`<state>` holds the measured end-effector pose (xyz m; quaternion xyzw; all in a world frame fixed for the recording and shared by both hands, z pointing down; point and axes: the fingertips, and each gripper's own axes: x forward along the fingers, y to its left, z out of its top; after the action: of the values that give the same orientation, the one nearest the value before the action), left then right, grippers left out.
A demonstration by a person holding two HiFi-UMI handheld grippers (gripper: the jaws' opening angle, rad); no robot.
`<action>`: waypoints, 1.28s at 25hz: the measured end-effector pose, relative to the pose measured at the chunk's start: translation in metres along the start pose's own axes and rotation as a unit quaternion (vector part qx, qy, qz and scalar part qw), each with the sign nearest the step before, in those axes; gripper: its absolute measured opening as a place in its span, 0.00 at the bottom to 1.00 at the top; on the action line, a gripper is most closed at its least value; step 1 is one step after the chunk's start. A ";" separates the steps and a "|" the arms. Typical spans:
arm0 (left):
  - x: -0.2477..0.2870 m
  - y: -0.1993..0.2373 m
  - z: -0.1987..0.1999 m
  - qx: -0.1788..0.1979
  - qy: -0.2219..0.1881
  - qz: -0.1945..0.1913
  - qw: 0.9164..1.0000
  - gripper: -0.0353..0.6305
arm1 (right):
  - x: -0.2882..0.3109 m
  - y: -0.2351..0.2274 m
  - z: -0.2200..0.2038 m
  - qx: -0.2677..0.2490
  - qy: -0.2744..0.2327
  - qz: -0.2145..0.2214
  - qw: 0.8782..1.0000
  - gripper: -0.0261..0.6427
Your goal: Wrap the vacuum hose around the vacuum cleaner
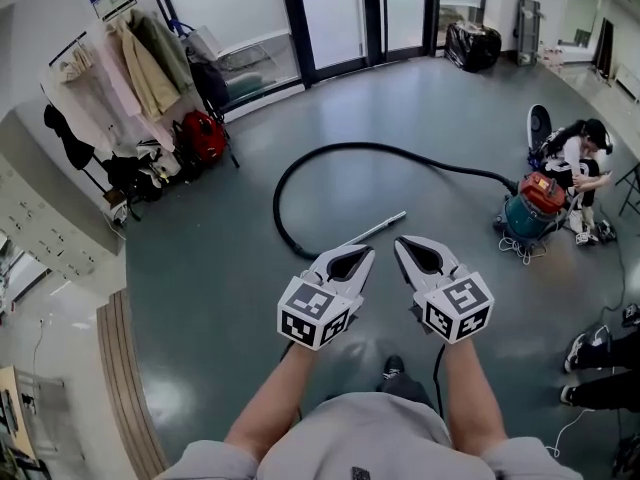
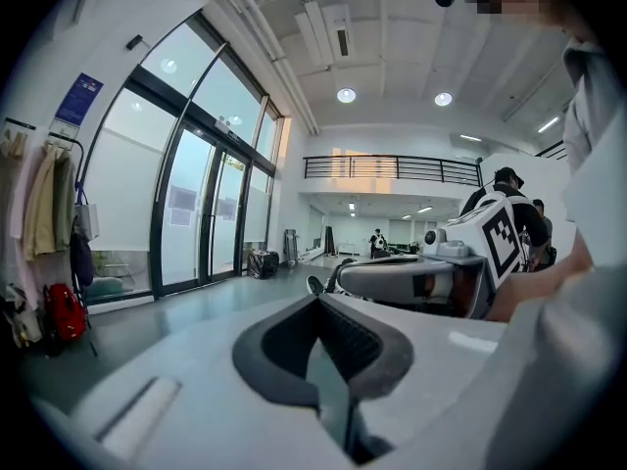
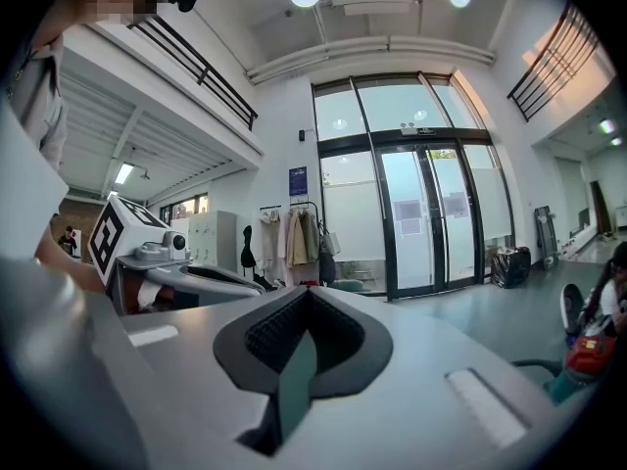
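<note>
Both claws are held clenched and empty above the floor, the left gripper (image 1: 350, 262) and the right gripper (image 1: 420, 256) side by side and aimed at the metal tube (image 1: 378, 226) just ahead. In the head view, the black hose (image 1: 330, 149) is seen laid out in a wide open loop on the grey floor, running from that tube round to the vacuum cleaner (image 1: 535, 206). The cleaner, a red-topped, teal-bodied drum, stands well apart at the right, beside a crouching person (image 1: 582, 163). None of the hose is wound on the drum, so the wrapping is judged not yet begun.

In the left gripper view, the jaws are shown pressed together with nothing between them. Only the glass doors (image 2: 211, 213) and the other claw are seen beyond.

In the right gripper view, the jaws are likewise shut on nothing. The cleaner is glimpsed at the right edge (image 3: 588, 352), with a short dark curve of hose on the floor before it.

A good start is judged to need one claw opened and closed on the tube end. The hose would then be carried to the drum and laid in even turns. Kinks in the ribbed, flexible hose are best avoided, and the crouching person should be given room.
</note>
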<state>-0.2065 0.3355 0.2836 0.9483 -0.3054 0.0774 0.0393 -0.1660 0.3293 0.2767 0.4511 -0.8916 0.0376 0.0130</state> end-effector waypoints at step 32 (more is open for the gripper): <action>0.200 0.163 -0.007 -0.025 0.033 0.061 0.997 0.05 | 0.152 -0.221 -0.019 0.014 0.038 0.045 0.998 0.08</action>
<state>-0.1424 0.0900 0.3291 0.9237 -0.3627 0.1035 0.0680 -0.0787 0.0784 0.3167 0.4090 -0.9092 0.0680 0.0387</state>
